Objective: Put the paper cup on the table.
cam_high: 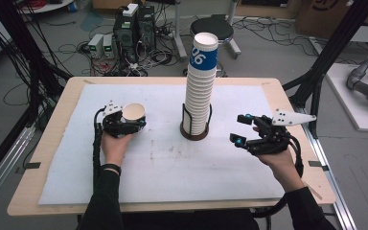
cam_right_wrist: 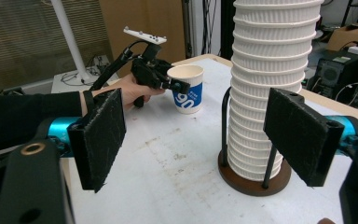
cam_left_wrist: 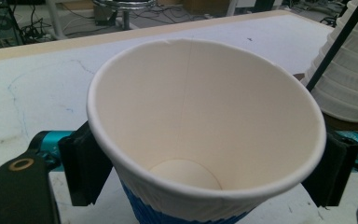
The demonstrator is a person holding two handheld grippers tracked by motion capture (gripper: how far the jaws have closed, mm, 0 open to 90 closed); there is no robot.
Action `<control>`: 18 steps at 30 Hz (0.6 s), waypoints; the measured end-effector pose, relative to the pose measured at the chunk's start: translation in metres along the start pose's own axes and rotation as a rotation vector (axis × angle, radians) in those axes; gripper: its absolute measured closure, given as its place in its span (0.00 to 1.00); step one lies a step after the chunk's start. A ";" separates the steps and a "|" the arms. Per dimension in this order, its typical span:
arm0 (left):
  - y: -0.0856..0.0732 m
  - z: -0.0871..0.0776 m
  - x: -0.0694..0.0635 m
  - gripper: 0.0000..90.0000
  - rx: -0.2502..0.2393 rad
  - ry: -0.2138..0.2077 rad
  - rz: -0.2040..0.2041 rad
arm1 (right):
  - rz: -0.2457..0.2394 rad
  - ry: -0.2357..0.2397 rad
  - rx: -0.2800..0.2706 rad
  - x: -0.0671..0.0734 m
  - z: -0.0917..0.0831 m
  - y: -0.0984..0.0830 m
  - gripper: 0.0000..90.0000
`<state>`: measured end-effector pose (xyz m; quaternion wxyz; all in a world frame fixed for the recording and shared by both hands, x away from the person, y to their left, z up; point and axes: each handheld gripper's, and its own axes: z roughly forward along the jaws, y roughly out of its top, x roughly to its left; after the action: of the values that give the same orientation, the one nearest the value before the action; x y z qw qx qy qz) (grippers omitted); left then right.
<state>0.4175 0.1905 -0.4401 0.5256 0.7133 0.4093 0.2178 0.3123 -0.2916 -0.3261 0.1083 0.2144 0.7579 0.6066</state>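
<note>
Now, line by line:

Left gripper (cam_high: 133, 125): it is on the left side of the table (cam_high: 52, 143), with a cup (cam_high: 134, 113) between its two jaws. The jaws sit at the cup's sides. It is hard to tell if the pads press on the cup or just stand beside it.

Cup: it is a paper cup, white inside and blue with white marks outside. It stands upright with its mouth up, and its bottom looks to be on the white mat (cam_high: 163, 163). In the left gripper view the cup (cam_left_wrist: 205, 135) has a black pad (cam_left_wrist: 81, 165) on each side.

Right gripper (cam_high: 240, 129): it is on the right side of the table, held above the mat. Its jaws are wide apart and hold nothing. They point toward the stack.

Stack (cam_high: 200, 86): many white cups sit one inside the other, with a blue-and-white cup on top. It stands tall in a stand (cam_high: 194, 133) near the middle of the table.

Stand: it has a round brown base and thin black rods. In the right gripper view the stack (cam_right_wrist: 270, 79) fills it.
</note>
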 end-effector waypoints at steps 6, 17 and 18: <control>0.000 -0.001 -0.002 0.15 0.017 0.011 -0.010 | -0.001 0.003 0.002 0.000 0.001 0.000 0.24; 0.001 -0.009 -0.006 0.08 0.051 0.037 -0.033 | -0.003 0.009 -0.004 0.000 0.001 0.000 0.23; 0.001 -0.011 -0.005 0.08 0.053 0.038 -0.040 | 0.000 0.010 -0.006 0.000 0.001 0.000 0.23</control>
<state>0.4068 0.1923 -0.4344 0.5027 0.7146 0.4389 0.2099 0.3133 -0.2909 -0.3261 0.1051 0.2109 0.7567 0.6098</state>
